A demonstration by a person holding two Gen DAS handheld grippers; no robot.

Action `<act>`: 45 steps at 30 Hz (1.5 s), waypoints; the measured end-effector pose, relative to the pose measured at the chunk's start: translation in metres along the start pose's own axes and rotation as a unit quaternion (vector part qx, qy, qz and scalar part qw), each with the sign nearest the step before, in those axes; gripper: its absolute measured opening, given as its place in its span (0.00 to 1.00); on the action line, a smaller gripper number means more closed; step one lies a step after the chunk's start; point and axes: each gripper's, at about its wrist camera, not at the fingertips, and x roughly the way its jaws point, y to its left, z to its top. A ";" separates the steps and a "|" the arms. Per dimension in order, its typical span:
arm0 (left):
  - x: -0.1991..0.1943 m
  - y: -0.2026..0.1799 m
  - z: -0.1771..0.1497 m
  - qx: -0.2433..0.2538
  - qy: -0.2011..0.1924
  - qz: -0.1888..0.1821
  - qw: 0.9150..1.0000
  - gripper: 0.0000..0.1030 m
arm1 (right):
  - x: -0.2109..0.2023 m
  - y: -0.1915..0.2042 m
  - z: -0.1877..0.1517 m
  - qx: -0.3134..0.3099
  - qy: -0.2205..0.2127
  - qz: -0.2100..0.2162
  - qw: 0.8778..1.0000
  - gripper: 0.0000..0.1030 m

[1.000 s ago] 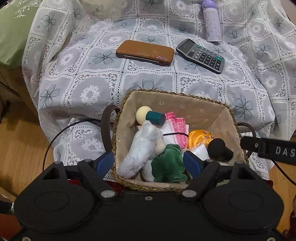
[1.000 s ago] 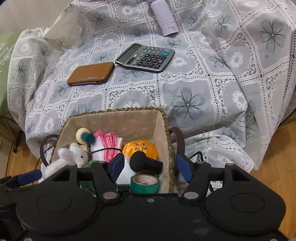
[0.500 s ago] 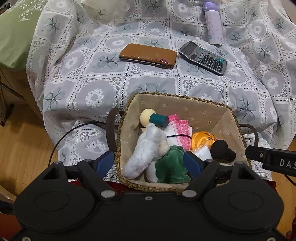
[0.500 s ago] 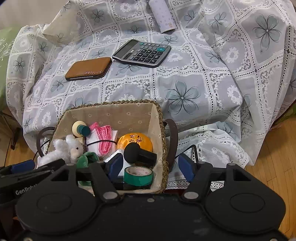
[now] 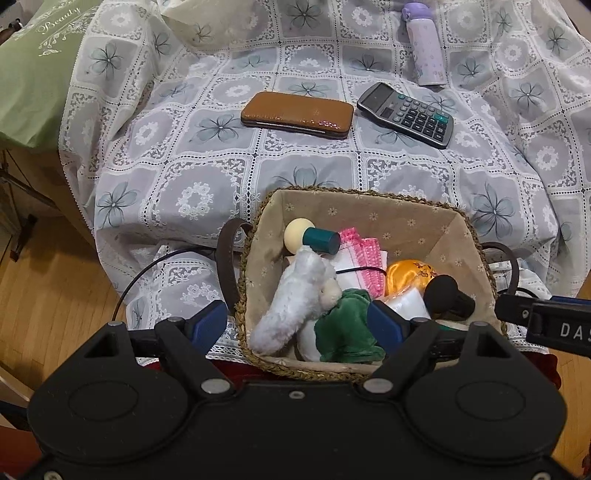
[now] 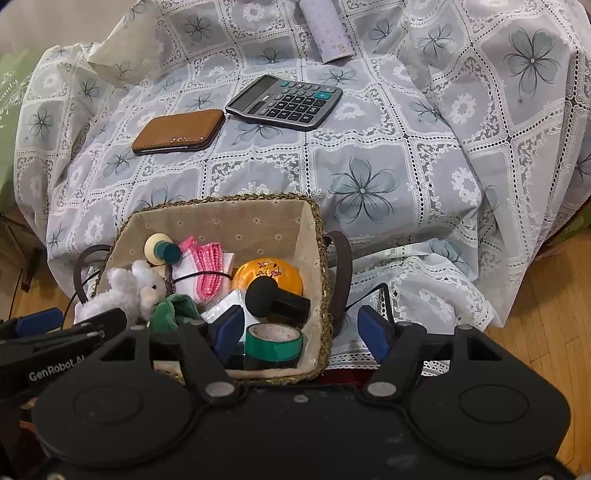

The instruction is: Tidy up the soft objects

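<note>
A woven basket (image 5: 369, 206) (image 6: 317, 236) with a beige lining stands in front of the cloth-covered seat. It holds a white plush toy (image 5: 291, 299) (image 6: 125, 284), a green plush (image 5: 347, 328) (image 6: 170, 310), a pink and white cloth (image 5: 362, 251) (image 6: 208, 266), an orange satin ball (image 5: 404, 271) (image 6: 269, 273), a black cylinder (image 5: 447, 295) (image 6: 277, 299) and a green tape roll (image 6: 273, 341). My left gripper (image 5: 297, 325) is open and empty above the basket's near left side. My right gripper (image 6: 301, 332) is open and empty over the basket's right rim.
On the lace cloth (image 5: 207, 166) lie a brown wallet (image 5: 297, 114) (image 6: 179, 131), a grey calculator (image 5: 406, 114) (image 6: 284, 101) and a lilac bottle (image 5: 424, 44) (image 6: 327, 27). A green pillow (image 5: 33, 74) is at the left. Wooden floor (image 5: 48, 291) lies on both sides.
Both grippers have pulled back and up from the basket, so the basket and cloth look smaller and farther. Both stay open and empty.
</note>
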 end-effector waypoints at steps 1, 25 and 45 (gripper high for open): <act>-0.001 0.000 0.000 0.000 -0.001 0.001 1.000 0.78 | 0.000 0.000 0.000 -0.001 0.001 0.000 1.000 0.66; 0.001 -0.002 0.000 0.002 0.008 0.004 1.000 0.78 | 0.006 -0.002 -0.002 -0.005 0.017 -0.005 1.000 0.66; 0.002 -0.001 -0.002 0.002 0.011 0.004 1.000 0.78 | 0.008 -0.002 -0.003 -0.003 0.023 -0.004 1.000 0.67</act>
